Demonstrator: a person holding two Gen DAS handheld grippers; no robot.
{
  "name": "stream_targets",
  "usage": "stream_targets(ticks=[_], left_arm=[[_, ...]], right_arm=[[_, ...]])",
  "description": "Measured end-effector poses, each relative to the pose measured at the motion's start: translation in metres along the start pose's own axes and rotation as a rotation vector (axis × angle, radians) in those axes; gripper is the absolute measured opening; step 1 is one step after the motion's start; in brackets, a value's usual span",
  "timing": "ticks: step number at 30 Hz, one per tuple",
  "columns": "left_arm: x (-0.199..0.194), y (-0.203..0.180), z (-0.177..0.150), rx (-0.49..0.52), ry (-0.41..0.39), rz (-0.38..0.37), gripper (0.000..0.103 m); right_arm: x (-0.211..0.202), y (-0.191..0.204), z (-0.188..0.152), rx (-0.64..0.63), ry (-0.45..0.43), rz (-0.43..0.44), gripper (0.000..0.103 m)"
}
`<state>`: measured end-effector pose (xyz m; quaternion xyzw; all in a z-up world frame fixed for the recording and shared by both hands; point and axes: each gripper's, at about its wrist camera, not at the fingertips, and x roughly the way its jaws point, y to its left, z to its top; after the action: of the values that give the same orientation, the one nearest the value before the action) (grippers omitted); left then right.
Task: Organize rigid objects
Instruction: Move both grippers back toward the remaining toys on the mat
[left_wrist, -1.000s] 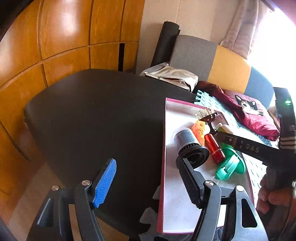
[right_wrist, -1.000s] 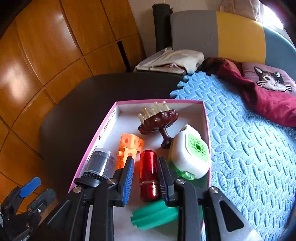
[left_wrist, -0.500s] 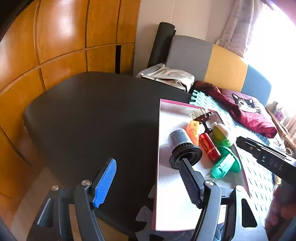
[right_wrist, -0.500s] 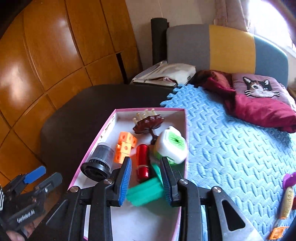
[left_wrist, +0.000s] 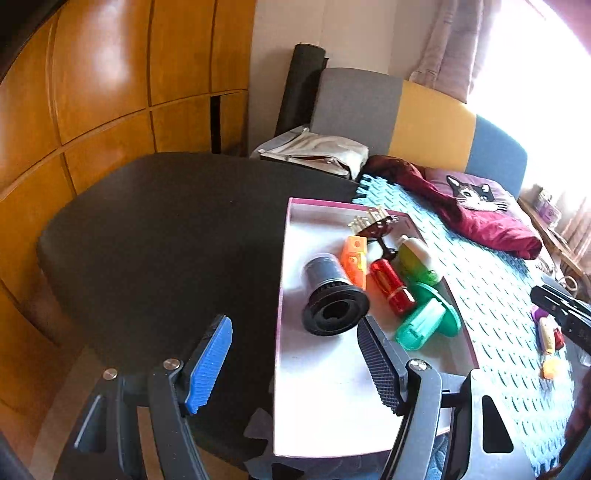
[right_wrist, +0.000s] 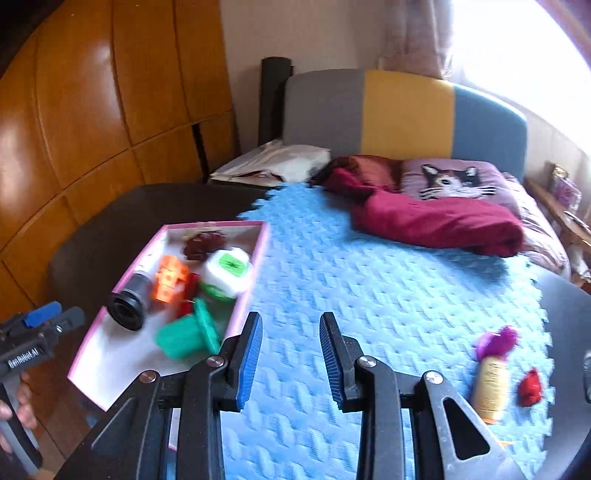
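At the far left stands a wall of wooden panels (left_wrist: 103, 85), and below it the dark counter (left_wrist: 166, 236). The left claw (left_wrist: 295, 365) hangs over the counter's near edge and the tray's near left corner, its jaws apart with nothing between them.

Next comes the pink-rimmed tray (left_wrist: 325, 398), lying partly on the counter and partly on the blue foam mat (right_wrist: 369, 288). Inside it, from left to right, lie a black cylinder (left_wrist: 330, 295) on its side with its wide rim toward the camera, an orange block (left_wrist: 354, 258) touching it, a red tube (left_wrist: 391, 286), and a green spool (left_wrist: 428, 321) near the tray's right wall. Behind these sit a brown hair clip (left_wrist: 376, 227) and a white-and-green box (left_wrist: 417, 258).

In the right wrist view the right claw (right_wrist: 291, 365) hovers over bare mat just right of the tray, its jaws a little apart and empty. The left claw's handle shows at that view's left edge, with fingers (right_wrist: 26, 410) round it.

Further right, a maroon cloth (right_wrist: 436, 218) and a cat cushion (right_wrist: 450, 177) lie at the mat's far side, before a grey, yellow and blue headboard (right_wrist: 406, 110). On the mat's near right lie a yellowish tube with a purple cap (right_wrist: 491, 384) and, just beside it, a small red thing (right_wrist: 530, 387), too blurred to name.
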<state>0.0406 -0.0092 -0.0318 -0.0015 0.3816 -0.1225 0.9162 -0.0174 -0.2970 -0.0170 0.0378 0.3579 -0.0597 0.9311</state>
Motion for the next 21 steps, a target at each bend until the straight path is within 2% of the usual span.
stream_targets(ticks=[6, 14, 17, 21], left_arm=[[0.001, -0.021, 0.003, 0.051, 0.001, -0.032, 0.071], [0.004, -0.058, 0.005, 0.138, 0.003, -0.077, 0.071], [0.006, -0.071, 0.006, 0.163, 0.007, -0.09, 0.071], [0.007, -0.091, 0.007, 0.197, 0.004, -0.111, 0.071]], right_arm=[[-0.019, -0.062, -0.018, 0.012, 0.014, -0.142, 0.032], [-0.033, -0.145, -0.041, 0.141, 0.018, -0.324, 0.032], [-0.035, -0.167, -0.047, 0.244, 0.018, -0.324, 0.032], [-0.036, -0.174, -0.047, 0.274, 0.011, -0.339, 0.032]])
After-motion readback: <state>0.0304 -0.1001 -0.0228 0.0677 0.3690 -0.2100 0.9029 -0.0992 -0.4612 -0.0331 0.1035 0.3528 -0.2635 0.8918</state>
